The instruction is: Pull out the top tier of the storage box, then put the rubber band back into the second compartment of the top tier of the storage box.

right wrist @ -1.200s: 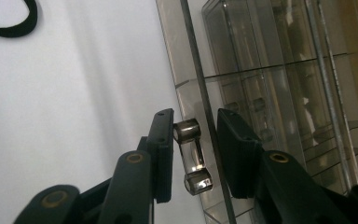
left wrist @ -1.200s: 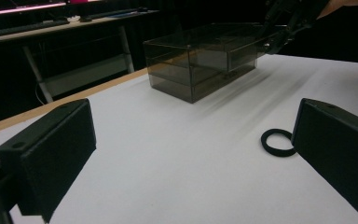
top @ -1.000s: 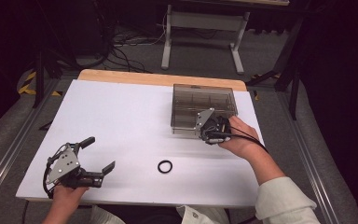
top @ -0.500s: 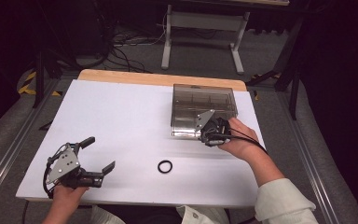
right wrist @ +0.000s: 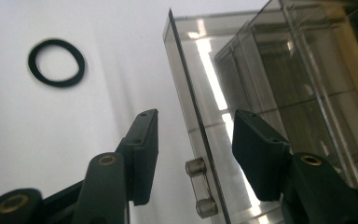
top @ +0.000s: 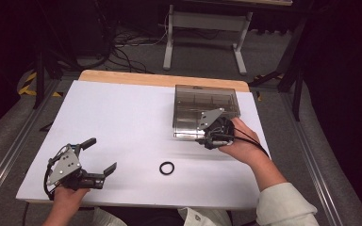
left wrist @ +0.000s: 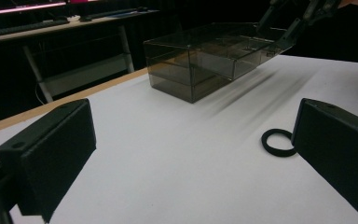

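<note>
No writing can be read on anything here. The right gripper (right wrist: 193, 140) stands with jaws parted astride the front wall of the smoky transparent plastic compartment box (top: 206, 109) at the table's far right — not clamped. The left gripper (top: 90, 157) hangs wide open, the black rubber ring (top: 167, 168) lying near it on the white tabletop (top: 122, 117).

On the table (top: 122, 113), the ring (top: 167, 168) lies before the box (top: 206, 110), slightly left.
</note>
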Demonstrator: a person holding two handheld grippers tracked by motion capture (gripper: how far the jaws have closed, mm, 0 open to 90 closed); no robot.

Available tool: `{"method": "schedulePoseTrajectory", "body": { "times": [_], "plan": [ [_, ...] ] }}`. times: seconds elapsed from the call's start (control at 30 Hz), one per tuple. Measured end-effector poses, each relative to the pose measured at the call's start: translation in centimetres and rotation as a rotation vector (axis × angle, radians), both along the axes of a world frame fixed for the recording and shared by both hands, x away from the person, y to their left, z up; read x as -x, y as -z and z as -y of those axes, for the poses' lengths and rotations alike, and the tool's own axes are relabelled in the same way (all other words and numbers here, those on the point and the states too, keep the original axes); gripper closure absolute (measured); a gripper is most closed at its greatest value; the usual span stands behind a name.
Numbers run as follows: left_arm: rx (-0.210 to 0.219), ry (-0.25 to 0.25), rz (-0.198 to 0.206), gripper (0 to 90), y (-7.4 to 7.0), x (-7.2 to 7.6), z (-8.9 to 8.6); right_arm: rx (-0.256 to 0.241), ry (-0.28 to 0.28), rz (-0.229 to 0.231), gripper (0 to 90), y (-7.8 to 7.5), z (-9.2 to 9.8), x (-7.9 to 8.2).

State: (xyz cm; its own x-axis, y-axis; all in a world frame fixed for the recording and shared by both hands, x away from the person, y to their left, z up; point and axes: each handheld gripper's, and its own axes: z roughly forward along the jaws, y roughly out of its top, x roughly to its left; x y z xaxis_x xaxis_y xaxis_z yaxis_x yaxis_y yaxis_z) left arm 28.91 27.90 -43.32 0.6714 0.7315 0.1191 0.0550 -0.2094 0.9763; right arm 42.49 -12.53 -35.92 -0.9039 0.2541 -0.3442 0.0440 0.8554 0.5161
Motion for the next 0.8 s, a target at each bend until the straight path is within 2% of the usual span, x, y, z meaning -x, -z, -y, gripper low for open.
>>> {"method": "schedulePoseTrajectory", "body": {
  "times": [0.17, 0.2, 0.23, 0.43, 0.53, 0.57, 0.8],
  "plan": [
    [0.007, 0.001, -0.002, 0.6, 0.0, 0.0, 0.0, -0.031, -0.017, 0.009, 49.8, -0.7, -0.1, 0.6],
    [0.001, 0.003, 0.001, 0.6, -0.1, 0.1, -0.1, -0.062, -0.014, 0.015, 49.6, -0.9, -0.3, 0.9],
    [0.005, 0.003, 0.003, 0.6, -0.1, 0.1, -0.1, -0.069, -0.021, 0.018, 49.6, -1.0, -0.4, 1.0],
    [0.0, 0.001, 0.003, 0.6, 0.0, 0.1, 0.0, -0.079, -0.051, 0.013, 48.4, -1.1, -0.9, 1.8],
    [0.003, 0.002, 0.004, 0.6, -0.1, 0.1, -0.1, -0.095, -0.048, 0.008, 47.3, -1.0, -1.2, 2.1],
    [0.002, 0.002, 0.003, 0.6, -0.1, 0.1, 0.0, -0.1, -0.069, 0.004, 46.6, -1.0, -1.5, 2.4],
    [-0.004, 0.007, 0.004, 0.6, -0.1, 0.0, 0.0, -0.102, -0.099, -0.005, 44.4, -0.7, -2.5, 3.5]
  ]
}}
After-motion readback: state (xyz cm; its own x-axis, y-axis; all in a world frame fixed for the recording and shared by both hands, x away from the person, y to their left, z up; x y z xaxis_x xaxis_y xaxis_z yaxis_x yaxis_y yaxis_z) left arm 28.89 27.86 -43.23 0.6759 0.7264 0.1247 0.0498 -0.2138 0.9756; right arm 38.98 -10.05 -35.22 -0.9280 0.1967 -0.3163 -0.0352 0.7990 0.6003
